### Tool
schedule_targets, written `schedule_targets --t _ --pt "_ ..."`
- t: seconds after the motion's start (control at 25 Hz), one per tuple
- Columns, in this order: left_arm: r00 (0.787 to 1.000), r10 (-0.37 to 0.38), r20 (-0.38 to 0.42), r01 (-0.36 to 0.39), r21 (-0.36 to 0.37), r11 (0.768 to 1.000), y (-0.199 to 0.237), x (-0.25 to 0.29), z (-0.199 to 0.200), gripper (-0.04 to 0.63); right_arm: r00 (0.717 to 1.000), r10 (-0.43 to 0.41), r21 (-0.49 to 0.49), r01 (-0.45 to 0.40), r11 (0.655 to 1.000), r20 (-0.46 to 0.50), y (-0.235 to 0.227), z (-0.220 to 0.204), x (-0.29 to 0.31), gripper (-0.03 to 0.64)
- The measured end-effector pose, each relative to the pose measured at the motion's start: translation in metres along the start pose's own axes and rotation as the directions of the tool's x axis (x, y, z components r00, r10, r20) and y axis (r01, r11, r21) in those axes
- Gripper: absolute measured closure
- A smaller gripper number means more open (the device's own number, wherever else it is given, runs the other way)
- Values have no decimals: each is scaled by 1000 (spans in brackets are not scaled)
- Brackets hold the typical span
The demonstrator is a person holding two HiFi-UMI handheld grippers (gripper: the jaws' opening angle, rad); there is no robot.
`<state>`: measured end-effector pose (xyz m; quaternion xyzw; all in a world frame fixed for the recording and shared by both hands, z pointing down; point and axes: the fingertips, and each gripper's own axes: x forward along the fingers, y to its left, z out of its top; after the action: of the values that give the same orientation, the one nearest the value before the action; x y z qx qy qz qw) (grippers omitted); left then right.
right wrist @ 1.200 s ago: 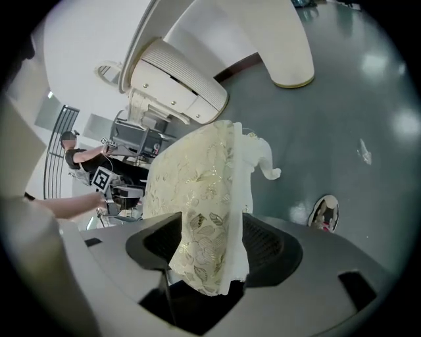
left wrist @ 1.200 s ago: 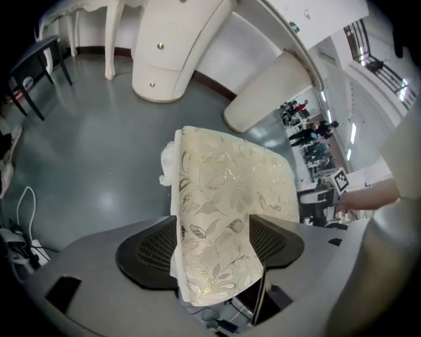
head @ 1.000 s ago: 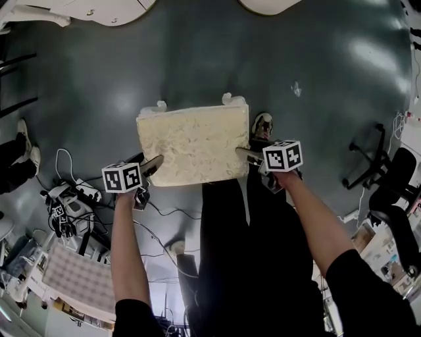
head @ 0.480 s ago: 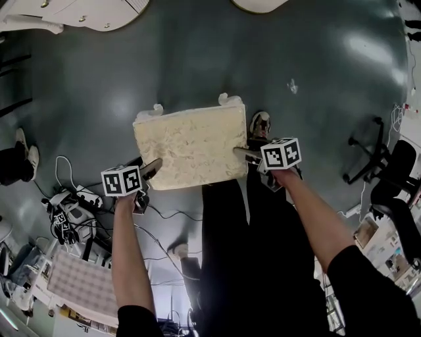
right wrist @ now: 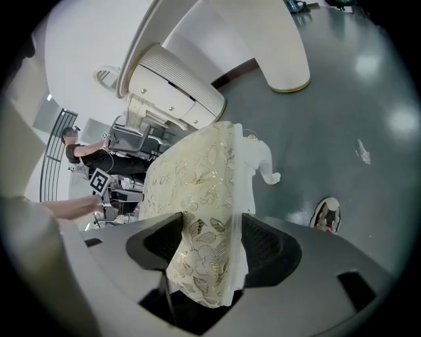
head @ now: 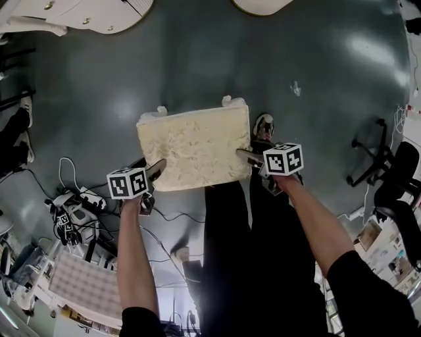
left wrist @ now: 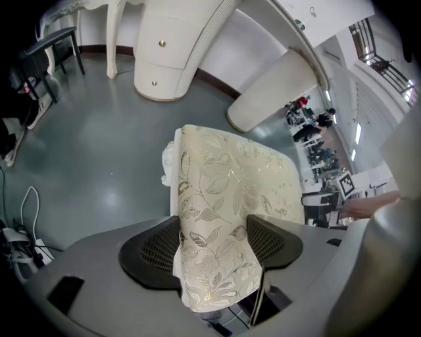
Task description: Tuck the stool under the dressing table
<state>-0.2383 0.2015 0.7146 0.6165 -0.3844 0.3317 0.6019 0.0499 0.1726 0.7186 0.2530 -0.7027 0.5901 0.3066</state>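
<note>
Hardly anything has shifted since a second ago: in the head view the stool (head: 195,146) keeps its place at mid-frame on the grey floor (head: 197,59), and only the left gripper (head: 158,168) sits a touch lower in the frame. It takes the stool's lower left edge and the right gripper (head: 245,155) takes the right edge. The dressing table (head: 85,12) lies at the upper left corner, well apart from the stool. From the left gripper view I see the patterned cushion (left wrist: 223,191) edge between the jaws, both pads (left wrist: 154,247) on the fabric as they close in on it. From the right gripper view, the jaws are clamped on the opposite edge, with a white stool leg (right wrist: 266,164) showing beyond, right of centre.
</note>
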Motion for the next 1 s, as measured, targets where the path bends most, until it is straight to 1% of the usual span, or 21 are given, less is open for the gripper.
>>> schedule_targets --t 0.08,0.2,0.4,0.52,0.6,0.68,0.76,0.88,1.0 --pt "1000 -2 7 2 0 1000 0 -1 1 273 1000 -2 -1 2 1000 9 1 1 -1 370" --pt "1000 -14 -3 14 -5 1000 0 -1 -1 273 1000 0 -10 0 1000 -1 0 2 1 370" --pt "999 -40 -17 40 -25 999 5 1 -4 250 1000 23 -14 -23 1000 -21 -1 2 2 368" --pt "998 -53 -18 52 -25 998 5 3 -3 247 999 32 -16 -32 999 -14 -2 3 2 368" --pt "999 -43 -11 43 -16 999 4 3 -2 247 1000 23 -19 -23 1000 1 -1 4 2 368" --pt "1000 -21 7 21 0 1000 2 1 -2 249 1000 6 -27 -6 1000 20 -1 4 1 370" --pt "999 -9 30 9 0 1000 0 0 -3 259 999 -9 -41 10 999 36 -1 7 -1 370" --pt "998 -8 70 10 -26 1000 -5 -1 5 261 997 -19 -72 24 997 68 -4 25 -5 370" --pt "991 -1 136 9 -59 998 -9 -1 24 261 994 -19 -102 29 994 104 -8 55 -8 370"
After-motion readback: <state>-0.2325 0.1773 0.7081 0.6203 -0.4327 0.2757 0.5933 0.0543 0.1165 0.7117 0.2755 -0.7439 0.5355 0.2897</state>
